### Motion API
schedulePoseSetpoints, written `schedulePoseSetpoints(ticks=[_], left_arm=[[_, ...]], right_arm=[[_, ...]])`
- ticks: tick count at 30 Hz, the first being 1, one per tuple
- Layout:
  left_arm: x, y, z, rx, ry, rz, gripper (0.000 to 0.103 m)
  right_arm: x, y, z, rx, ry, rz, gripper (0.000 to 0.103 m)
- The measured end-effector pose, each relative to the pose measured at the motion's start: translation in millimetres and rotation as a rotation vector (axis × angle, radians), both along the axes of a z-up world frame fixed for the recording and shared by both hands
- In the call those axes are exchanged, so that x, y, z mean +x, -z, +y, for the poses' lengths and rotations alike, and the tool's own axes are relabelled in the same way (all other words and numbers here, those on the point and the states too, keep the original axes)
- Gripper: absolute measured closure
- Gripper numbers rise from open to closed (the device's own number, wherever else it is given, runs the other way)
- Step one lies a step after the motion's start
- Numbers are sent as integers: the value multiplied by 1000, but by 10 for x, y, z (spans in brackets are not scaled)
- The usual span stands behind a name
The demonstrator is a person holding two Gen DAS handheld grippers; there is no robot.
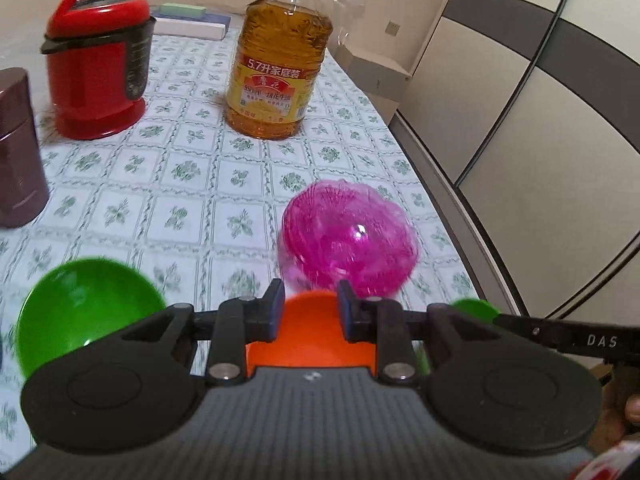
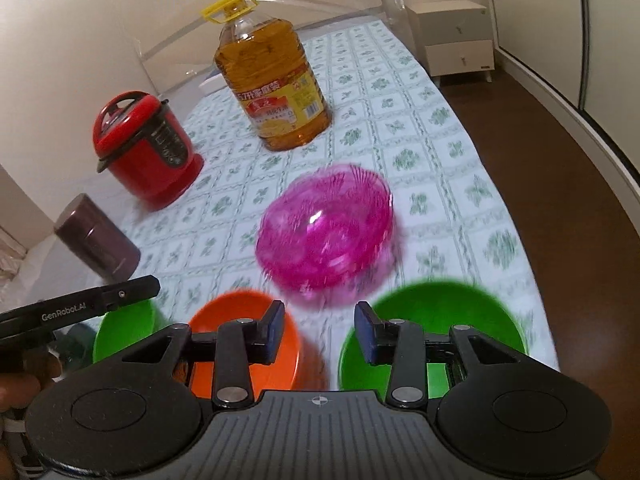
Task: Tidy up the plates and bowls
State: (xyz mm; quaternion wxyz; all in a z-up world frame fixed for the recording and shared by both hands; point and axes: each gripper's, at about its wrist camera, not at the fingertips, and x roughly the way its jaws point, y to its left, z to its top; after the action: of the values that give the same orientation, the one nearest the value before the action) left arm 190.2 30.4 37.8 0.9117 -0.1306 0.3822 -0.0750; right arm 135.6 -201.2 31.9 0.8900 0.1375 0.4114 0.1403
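A clear pink ribbed bowl (image 1: 348,236) (image 2: 326,236) lies tilted and blurred on the patterned tablecloth. An orange bowl (image 1: 310,332) (image 2: 244,336) sits just under my left gripper (image 1: 310,304), which is open and empty above it. One green bowl (image 1: 86,312) (image 2: 124,328) is at the left, another green bowl (image 2: 432,332) (image 1: 474,310) at the right. My right gripper (image 2: 320,328) is open and empty, over the gap between the orange bowl and the right green bowl.
A large oil bottle (image 1: 280,60) (image 2: 272,88), a red rice cooker (image 1: 96,60) (image 2: 144,148) and a brown canister (image 1: 18,148) (image 2: 96,236) stand farther back. The table edge (image 1: 436,196) runs along the right, with floor beyond it.
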Motion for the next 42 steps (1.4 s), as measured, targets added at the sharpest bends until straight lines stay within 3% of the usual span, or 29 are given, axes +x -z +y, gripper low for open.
schedulePoseSetpoints(ticks=[10,18,35,42], left_arm=[[-796,122,-149,-7,-23,-19,78],[-1140,328,-286,-15,-12,30,78],[-1335,488,-304,-22,-31,64,78],[-1308,458,-420,-56,-16,40,78]], right_arm=[[-780,247,-123,5,61,19,64],[-1083,261,-170,-26,72,11,64],[-1189,386,-195,-5,67,36,64],[-1195,376,-353,-14,125,19,64]])
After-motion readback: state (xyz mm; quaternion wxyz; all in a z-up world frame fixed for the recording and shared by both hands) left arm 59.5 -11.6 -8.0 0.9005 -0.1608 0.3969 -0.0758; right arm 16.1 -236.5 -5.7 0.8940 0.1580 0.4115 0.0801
